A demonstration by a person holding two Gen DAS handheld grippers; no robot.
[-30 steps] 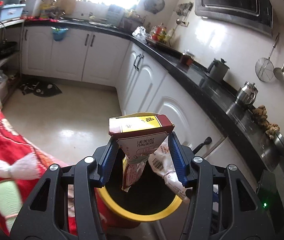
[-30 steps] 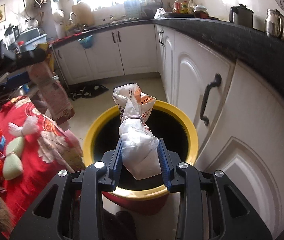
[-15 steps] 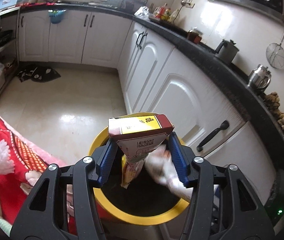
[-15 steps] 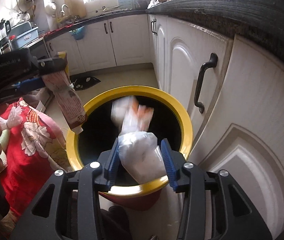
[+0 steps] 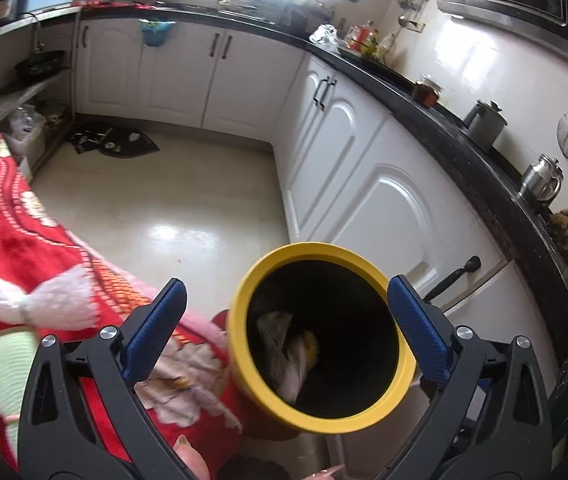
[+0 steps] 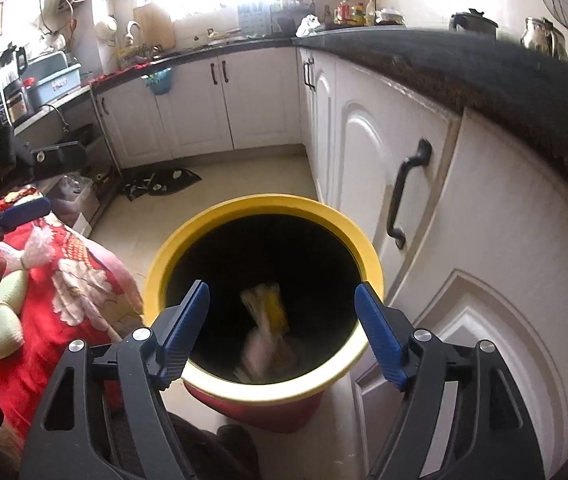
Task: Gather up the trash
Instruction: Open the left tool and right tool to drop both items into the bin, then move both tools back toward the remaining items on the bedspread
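Note:
A round trash bin with a yellow rim (image 5: 244, 292) stands on the floor by the white cabinets; it also shows in the right wrist view (image 6: 268, 202). My left gripper (image 5: 284, 320) is open and empty, held above the bin mouth. My right gripper (image 6: 282, 320) is open and empty over the bin's near edge. Inside the dark bin lie the carton and the plastic wrapper (image 5: 284, 344), blurred in the right wrist view (image 6: 264, 320). The left gripper's blue pad (image 6: 24, 210) shows at the left of the right wrist view.
White cabinets (image 5: 384, 200) under a black countertop (image 5: 484, 168) run along the right. A cabinet handle (image 6: 406, 196) is close to the bin. A person's red floral clothing (image 5: 24, 280) fills the left. A dark mat (image 5: 116, 144) lies on the tiled floor.
Both grippers opened. The carton left my left gripper and the plastic wrapper left my right gripper; both dropped into the bin.

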